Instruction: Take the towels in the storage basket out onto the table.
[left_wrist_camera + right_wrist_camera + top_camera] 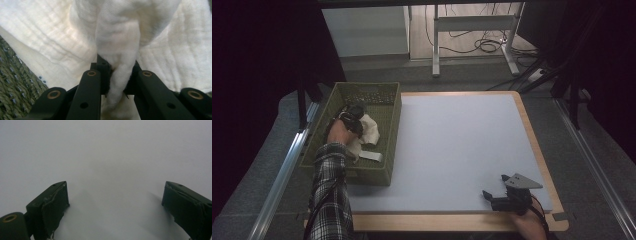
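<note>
A white cloth [75,50], soft and floppy, crumpled up inside a green woven basket [384,95] at the left side of the table [532,145]. Light as a feather by the look of it, thin and a bit wrinkly, with nothing stiff in it. Not slippery, not breakable, so fine to squeeze hard. Likely to droop and unfold when lifted, with loose ends hanging down and maybe catching on the basket wall. Best to pinch at a thick bunched fold near the middle, not at a thin edge that could slide out. Already pinched that way: left gripper [117,75] closed tight on a raised fold of the cloth, with fabric squashed between the two black jaws. Down in the basket too, with a hand in a checked sleeve [329,200] behind it. Over at the near right corner, right gripper [496,186] resting low over the bare blue-grey mat [452,140], jaws wide apart, nothing between them. Well apart from the basket and the cloth.
</note>
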